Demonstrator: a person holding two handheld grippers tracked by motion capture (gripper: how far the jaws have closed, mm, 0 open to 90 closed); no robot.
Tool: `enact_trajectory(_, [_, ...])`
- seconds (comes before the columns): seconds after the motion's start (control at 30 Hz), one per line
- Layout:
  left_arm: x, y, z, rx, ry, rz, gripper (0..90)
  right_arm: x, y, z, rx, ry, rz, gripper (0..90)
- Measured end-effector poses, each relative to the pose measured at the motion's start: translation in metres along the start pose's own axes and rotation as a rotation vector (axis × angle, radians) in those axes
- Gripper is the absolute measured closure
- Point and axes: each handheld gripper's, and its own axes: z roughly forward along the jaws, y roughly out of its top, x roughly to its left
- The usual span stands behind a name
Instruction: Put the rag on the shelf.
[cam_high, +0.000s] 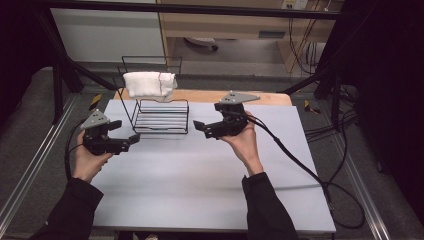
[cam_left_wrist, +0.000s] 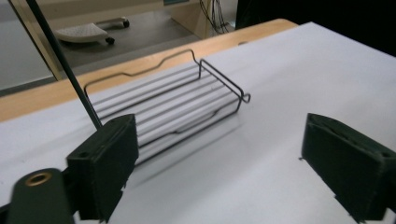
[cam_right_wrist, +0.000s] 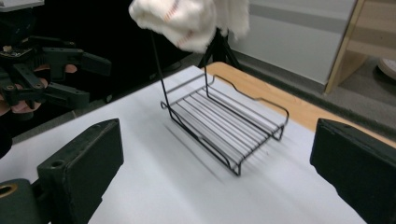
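Nearest the high camera: two dark sleeves (cam_high: 70, 210) entering from the bottom edge, forearms raised over a white table top (cam_high: 200, 175). Bare white surface between the sleeves and the tools.

Left gripper (cam_high: 131, 139) held low at the left of the table, jaws spread wide, nothing between them; white surface visible through the gap in the left gripper view. Pointed toward the front left corner of the wire rack (cam_high: 162, 119), near it but apart.

Right gripper (cam_high: 199, 125) held just right of the rack, jaws likewise spread wide and empty, aimed at the rack's right side, not touching. Black cable (cam_high: 290, 155) trailing from it across the table top to the right edge and down to the floor.

Rack standing upright on the far half of the table, low ribbed tray section at the bottom, tall wire back behind. Tray section bare.

White towel (cam_high: 150, 85) draped over the top rail of the rack, bunched, with a thin red line on it, hanging well above the tray.

Beyond the rack: wooden table edge (cam_high: 260, 97), then grey floor, black frame legs (cam_high: 60, 75) either side, pale cabinet (cam_high: 240, 22) at the back.
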Motion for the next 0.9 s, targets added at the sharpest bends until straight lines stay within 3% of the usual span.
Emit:
enact_trajectory(0.43, [-0.011, -0.045, 0.013, 0.047, -0.031, 0.0, 6.4, -0.026, -0.074, -0.046, 0.041, -0.015, -0.004, 0.3])
enact_trajectory(0.67, [-0.015, -0.063, 0.012, 0.063, -0.029, 0.014, 7.6, -0.044, -0.115, -0.073, 0.055, -0.057, 0.052, 0.1])
enact_trajectory(0.9, [-0.019, -0.076, 0.011, 0.087, -0.042, 0.031, 7.6, -0.052, -0.152, -0.094, 0.067, -0.064, 0.085, 0.1])
